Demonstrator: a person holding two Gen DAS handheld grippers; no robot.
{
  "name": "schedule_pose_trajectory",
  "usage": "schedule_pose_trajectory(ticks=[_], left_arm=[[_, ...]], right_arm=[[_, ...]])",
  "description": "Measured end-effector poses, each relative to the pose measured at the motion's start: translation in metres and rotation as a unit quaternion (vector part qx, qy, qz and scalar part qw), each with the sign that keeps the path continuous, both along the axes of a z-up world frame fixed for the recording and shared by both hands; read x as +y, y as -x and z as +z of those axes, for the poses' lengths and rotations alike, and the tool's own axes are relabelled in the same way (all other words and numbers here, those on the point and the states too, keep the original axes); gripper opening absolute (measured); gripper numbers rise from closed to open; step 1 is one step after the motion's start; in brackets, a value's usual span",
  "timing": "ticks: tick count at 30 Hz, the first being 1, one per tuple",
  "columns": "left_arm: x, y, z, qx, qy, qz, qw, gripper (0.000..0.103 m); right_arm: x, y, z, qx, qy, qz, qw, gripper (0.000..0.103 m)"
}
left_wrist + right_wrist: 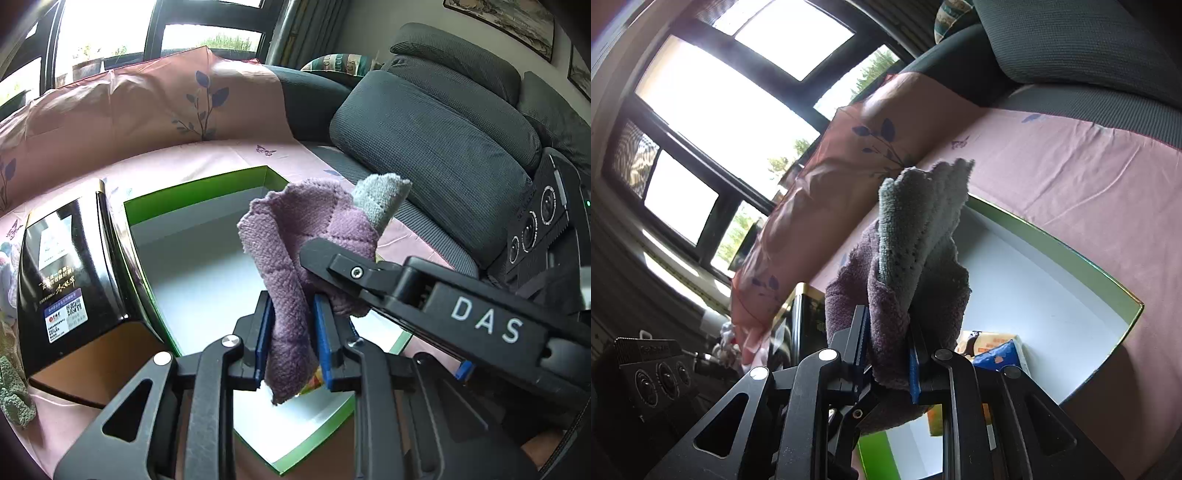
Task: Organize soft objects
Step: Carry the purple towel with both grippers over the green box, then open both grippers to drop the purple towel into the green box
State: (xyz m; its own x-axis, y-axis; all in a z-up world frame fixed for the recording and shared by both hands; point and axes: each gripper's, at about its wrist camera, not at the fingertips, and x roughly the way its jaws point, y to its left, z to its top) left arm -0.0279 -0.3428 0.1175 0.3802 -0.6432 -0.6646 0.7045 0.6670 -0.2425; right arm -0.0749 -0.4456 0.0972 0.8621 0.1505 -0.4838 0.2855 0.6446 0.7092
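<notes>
The purple-and-grey cloth (295,251) hangs bunched above the open green-rimmed box (199,184), clear of its white floor. Both grippers clamp it: the left gripper (293,338) pinches the lower purple fold between its blue pads, and the right gripper (332,266) reaches in from the right and bites the cloth higher up, just under the grey corner. In the right wrist view the right gripper (888,349) is closed on the same cloth (916,236), grey part uppermost. Inside the box lies what may be a pack of tissues (997,350), partly hidden. Beside the box stands a black carton (62,280). Everything rests on a pink floral sheet (207,155) spread over a grey sofa (436,144).
</notes>
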Motion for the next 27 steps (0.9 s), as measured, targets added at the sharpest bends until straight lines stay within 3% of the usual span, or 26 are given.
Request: schedule_pose_trajectory(ticks=[4, 6, 7, 8, 10, 19, 22, 27], left_arm=[[0.006, 0.004, 0.006, -0.016, -0.002, 0.008, 0.9998, 0.043], [0.012, 0.007, 0.009, -0.015, -0.003, 0.004, 0.9999, 0.054], [0.016, 0.008, 0.011, -0.012, 0.0, 0.0, 0.9999, 0.06], [0.02, 0.01, 0.013, -0.011, 0.007, -0.002, 0.9999, 0.062], [0.03, 0.014, 0.021, -0.015, 0.019, -0.005, 0.9997, 0.065], [0.093, 0.033, 0.05, -0.055, 0.056, 0.027, 0.9965, 0.083], [0.125, 0.032, 0.055, -0.063, 0.069, 0.056, 0.994, 0.091], [0.183, 0.025, 0.056, -0.075, 0.072, 0.13, 0.9862, 0.098]], right_arm=[[-0.004, 0.003, -0.005, 0.007, -0.006, -0.005, 1.0, 0.023], [-0.005, 0.002, -0.004, 0.014, -0.002, -0.01, 1.0, 0.034], [-0.005, 0.003, -0.004, 0.018, 0.001, -0.014, 1.0, 0.045], [-0.005, 0.005, -0.003, 0.02, 0.003, -0.017, 1.0, 0.053], [-0.003, 0.007, 0.0, 0.014, 0.01, -0.018, 1.0, 0.059], [0.028, 0.016, 0.027, -0.023, 0.073, -0.019, 0.997, 0.076], [0.04, 0.015, 0.034, -0.027, 0.096, -0.021, 0.995, 0.084], [0.061, 0.01, 0.044, -0.032, 0.131, -0.009, 0.991, 0.084]])
